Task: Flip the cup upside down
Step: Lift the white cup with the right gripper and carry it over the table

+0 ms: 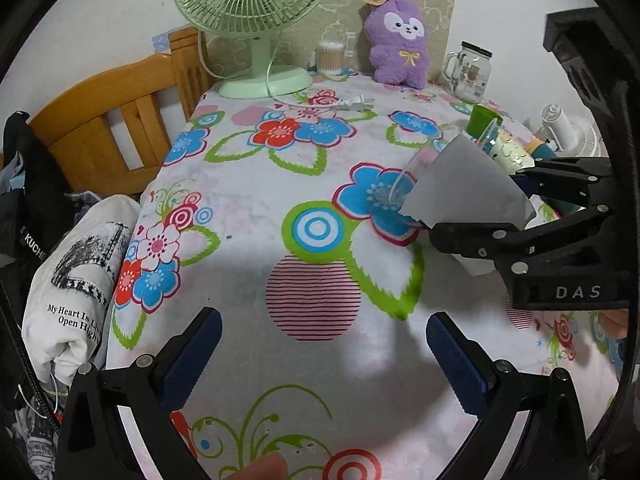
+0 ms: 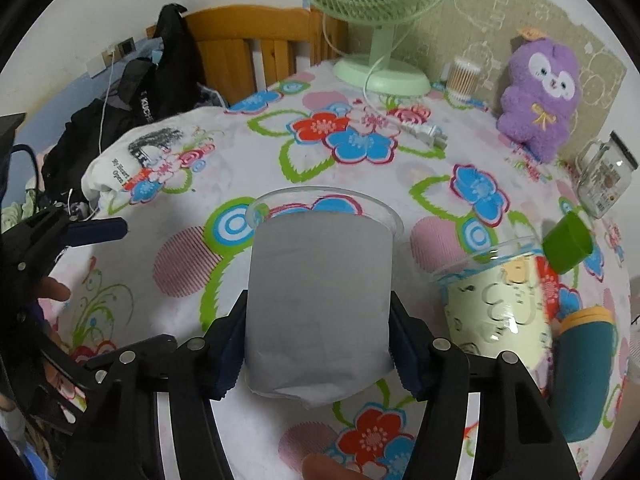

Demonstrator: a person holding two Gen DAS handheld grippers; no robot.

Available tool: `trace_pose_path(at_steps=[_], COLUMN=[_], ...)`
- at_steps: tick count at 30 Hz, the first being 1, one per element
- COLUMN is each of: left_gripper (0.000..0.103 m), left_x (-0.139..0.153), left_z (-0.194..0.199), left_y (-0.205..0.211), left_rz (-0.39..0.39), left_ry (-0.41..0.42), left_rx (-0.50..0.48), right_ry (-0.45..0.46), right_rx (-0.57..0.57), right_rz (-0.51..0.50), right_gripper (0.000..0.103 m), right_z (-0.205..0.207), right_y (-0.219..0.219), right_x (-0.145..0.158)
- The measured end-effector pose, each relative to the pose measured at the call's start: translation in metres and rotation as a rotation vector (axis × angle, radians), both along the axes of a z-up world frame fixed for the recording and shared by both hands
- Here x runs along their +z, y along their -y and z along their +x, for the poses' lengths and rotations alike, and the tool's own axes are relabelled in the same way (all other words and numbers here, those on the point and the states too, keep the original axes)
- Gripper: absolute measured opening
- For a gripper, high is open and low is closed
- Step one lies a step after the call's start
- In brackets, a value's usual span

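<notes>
A clear plastic cup with a grey paper liner (image 2: 320, 296) is clamped between the blue pads of my right gripper (image 2: 318, 344), rim pointing away. In the left wrist view the same cup (image 1: 460, 184) hangs above the flowered tablecloth (image 1: 280, 184), tilted with its rim toward the left and down, held by the right gripper (image 1: 480, 216). My left gripper (image 1: 324, 348) is open and empty, low over the near part of the table; one of its fingers (image 2: 100, 229) shows at the left of the right wrist view.
A cream patterned cup (image 2: 496, 312), a small green cup (image 2: 568, 244) and a teal bottle (image 2: 584, 368) stand to the right. A green fan (image 1: 256, 24), purple plush (image 1: 400, 44), glass jar (image 1: 470, 72) and plug (image 1: 356, 103) sit at the back. Folded clothes (image 1: 76, 280) lie left.
</notes>
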State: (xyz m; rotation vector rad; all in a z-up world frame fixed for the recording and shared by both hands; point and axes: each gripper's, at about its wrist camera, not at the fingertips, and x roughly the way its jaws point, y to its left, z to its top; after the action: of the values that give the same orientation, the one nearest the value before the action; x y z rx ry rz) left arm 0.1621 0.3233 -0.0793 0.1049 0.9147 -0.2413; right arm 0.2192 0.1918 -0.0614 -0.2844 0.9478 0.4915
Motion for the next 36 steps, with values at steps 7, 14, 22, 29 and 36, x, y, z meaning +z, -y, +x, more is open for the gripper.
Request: trace_pose_path(at_steps=[7,14,22,29,36], left_gripper=[0.103,0.103,0.103,0.103,0.103], left_x=[0.020,0.028,0.024,0.017,0.007], left_z=[-0.013,-0.030,-0.058,-0.086,-0.105], left_y=[0.024,0.060,0.114,0.157,0.188], left_rz=[0.017,0.018,0.013,0.004,0.012], left_ry=[0.037,0.048,0.030,0.019,0.007], left_rx=[-0.066,-0.155,-0.253,-0.343,-0.402], right_ry=[0.060,0.068,0.069,0.063,0.023], right_rx=[0.036,-0.010,-0.042,-0.064,-0.105], right_rz=[-0.004,-0.011,-0.014,-0.064,-0.105], right_gripper=[0.065,0.065,0.065,0.065,0.065], right_z=[-0.032,-0.061,-0.103,-0.136,-0.151], right_y=[0.017,0.061,0.113,0.150,0.178], right_x=[0.022,0.026,0.027,0.027,0.013])
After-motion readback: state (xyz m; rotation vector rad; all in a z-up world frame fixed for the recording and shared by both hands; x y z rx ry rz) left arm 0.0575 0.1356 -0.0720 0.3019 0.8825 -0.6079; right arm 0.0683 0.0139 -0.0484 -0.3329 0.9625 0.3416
